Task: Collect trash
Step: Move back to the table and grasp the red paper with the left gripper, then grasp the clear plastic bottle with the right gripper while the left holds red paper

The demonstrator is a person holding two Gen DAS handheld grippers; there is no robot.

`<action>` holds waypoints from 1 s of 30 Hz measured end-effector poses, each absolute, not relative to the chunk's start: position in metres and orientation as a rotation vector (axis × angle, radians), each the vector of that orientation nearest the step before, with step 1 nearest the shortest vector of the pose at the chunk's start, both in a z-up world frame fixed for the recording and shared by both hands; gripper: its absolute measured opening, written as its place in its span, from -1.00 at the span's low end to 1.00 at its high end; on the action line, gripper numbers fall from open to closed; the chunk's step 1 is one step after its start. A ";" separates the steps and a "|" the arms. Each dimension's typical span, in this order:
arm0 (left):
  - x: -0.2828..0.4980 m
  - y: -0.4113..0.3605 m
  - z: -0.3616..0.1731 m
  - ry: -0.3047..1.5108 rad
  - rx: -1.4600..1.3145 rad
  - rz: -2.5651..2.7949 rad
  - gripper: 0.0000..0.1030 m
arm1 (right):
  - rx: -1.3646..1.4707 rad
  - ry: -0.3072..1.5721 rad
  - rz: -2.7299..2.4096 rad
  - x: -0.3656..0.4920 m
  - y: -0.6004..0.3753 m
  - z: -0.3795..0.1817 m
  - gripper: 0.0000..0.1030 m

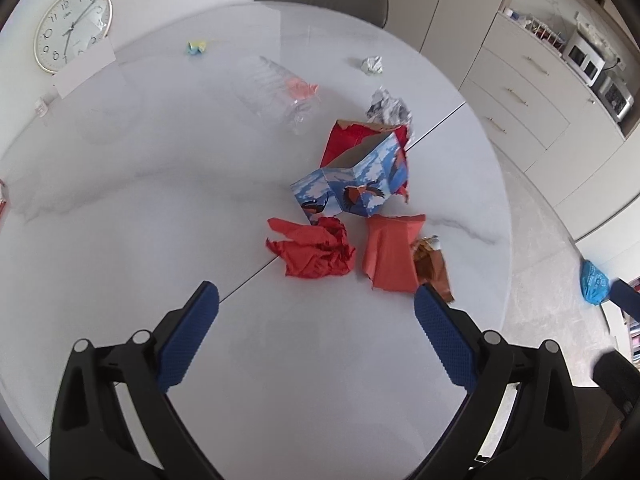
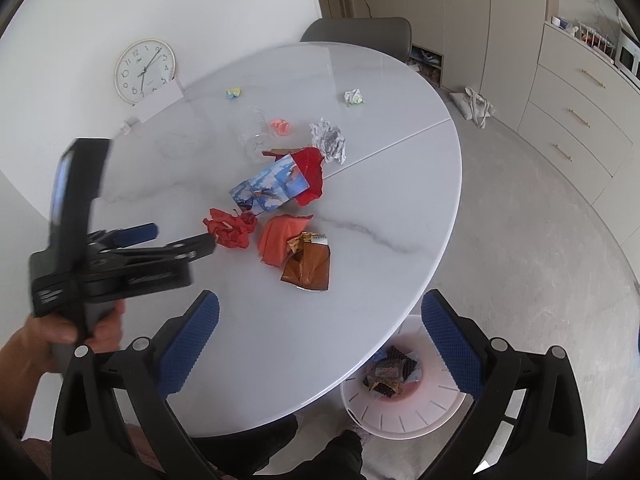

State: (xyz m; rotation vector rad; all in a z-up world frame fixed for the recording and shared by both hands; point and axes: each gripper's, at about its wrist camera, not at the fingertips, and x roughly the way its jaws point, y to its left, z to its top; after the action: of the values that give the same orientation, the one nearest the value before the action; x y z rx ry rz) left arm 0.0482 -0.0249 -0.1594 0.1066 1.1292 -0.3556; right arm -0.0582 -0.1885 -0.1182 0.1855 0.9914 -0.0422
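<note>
Trash lies across the white marble table: a crumpled red paper, an orange napkin, a brown foil wrapper, a torn blue bird-print box and a grey paper ball. My left gripper is open, just short of the red paper, with nothing between its fingers. In the right wrist view a hand holds the left gripper, one fingertip almost at the red paper. My right gripper hangs open and empty over the table's near edge.
A white slatted bin with wrappers inside stands on the floor below the table edge. A clear plastic bottle, a pink scrap, a yellow-blue scrap and a white paper ball lie farther back. A clock leans against the wall.
</note>
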 end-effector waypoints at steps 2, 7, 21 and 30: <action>0.063 -0.032 -0.174 1.153 0.098 -0.349 0.65 | 0.191 1.001 -0.051 -0.057 -0.192 -0.120 0.95; 0.087 -0.045 -0.200 1.193 0.094 -0.330 0.40 | 0.204 1.029 -0.068 -0.053 -0.201 -0.127 0.95; 0.093 -0.033 -0.205 1.195 0.052 -0.361 -0.16 | 0.210 1.048 0.006 0.001 -0.198 -0.128 0.95; 0.091 0.025 -0.160 1.141 -0.002 -0.245 -0.16 | 0.046 1.033 0.177 0.128 -0.134 -0.127 0.95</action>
State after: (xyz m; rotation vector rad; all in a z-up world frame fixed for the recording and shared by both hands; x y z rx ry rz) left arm 0.0913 0.0254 -0.1604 -0.0021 1.1409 -0.2447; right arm 0.1285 -0.1343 -0.1274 0.0458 1.0326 0.1766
